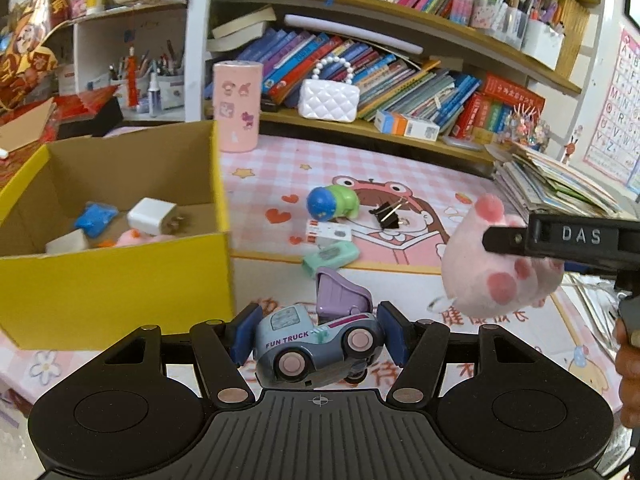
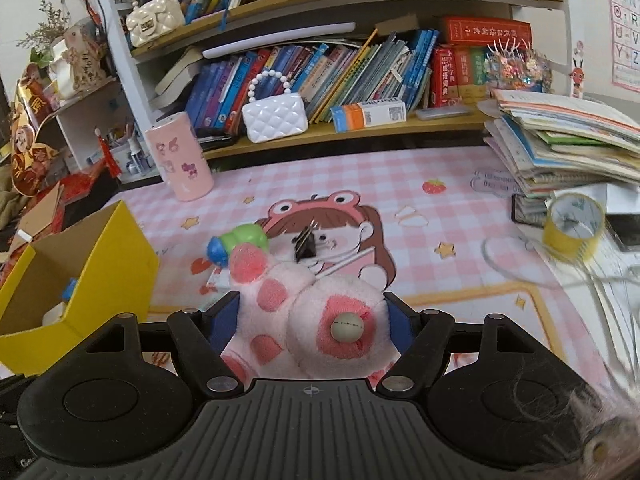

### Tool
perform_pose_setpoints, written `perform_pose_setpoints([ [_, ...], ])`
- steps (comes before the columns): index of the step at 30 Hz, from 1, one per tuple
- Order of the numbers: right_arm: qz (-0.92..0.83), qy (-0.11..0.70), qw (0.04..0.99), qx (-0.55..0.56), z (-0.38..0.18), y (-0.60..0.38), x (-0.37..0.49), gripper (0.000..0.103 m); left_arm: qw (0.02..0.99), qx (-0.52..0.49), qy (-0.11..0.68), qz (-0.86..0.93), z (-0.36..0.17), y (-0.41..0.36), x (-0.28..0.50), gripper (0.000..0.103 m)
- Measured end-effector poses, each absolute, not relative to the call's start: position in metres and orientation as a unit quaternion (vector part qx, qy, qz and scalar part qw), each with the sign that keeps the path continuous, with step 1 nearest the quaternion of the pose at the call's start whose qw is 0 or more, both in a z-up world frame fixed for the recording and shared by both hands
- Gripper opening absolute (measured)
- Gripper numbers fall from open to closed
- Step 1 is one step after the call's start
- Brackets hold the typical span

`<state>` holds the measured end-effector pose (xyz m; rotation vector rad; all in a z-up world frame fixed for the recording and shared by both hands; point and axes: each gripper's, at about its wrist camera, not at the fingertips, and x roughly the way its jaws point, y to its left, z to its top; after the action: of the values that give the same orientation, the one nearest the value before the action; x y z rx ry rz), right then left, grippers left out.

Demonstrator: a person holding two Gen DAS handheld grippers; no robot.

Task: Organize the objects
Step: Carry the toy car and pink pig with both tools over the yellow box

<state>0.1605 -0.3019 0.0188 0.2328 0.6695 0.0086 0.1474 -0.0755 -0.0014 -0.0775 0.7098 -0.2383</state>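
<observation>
The little grey toy truck (image 1: 316, 346), purple tipper raised, sits squarely between the blue pads (image 1: 243, 332) of the left gripper (image 1: 318, 334), both pads pressed against its ends, so that claw is clamped on it and holds it up off the pink checked mat (image 1: 400, 160). Just to its left stands the yellow cardboard box (image 1: 120, 280), open-topped, with a white charger plug (image 1: 152, 216) and a blue piece lying inside.

Over on the right, the pink spotted plush (image 2: 316, 320) is wedged between the right gripper (image 2: 312, 320) fingers, squeezed from both sides, its round foot poking forward. From the left camera that same plush (image 1: 496, 264) hangs in the air under the black gripper bar, with the person's hand at the frame edge.

Loose on the mat beyond both claws: a green-and-blue toy figure (image 1: 332, 202), a black binder clip (image 1: 388, 214), a small card and a mint-green gadget (image 1: 330, 258). A pink cylinder tin (image 1: 237, 106) stands behind the box.
</observation>
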Motion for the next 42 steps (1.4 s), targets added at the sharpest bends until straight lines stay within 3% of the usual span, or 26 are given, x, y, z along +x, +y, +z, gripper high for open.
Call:
perform_pose_setpoints([
  [19,0.084,0.365,0.922,0.098,0.008,-0.16,0.094,0.072,0.938,-0.047,0.34,-0.05,0.009,0.048,0.085,0.062],
  [42,0.131,0.363,0.918,0.085,0.007,-0.076,0.071,0.072,0.949,-0.054,0.31,-0.006,0.024,0.129,0.05,0.062],
])
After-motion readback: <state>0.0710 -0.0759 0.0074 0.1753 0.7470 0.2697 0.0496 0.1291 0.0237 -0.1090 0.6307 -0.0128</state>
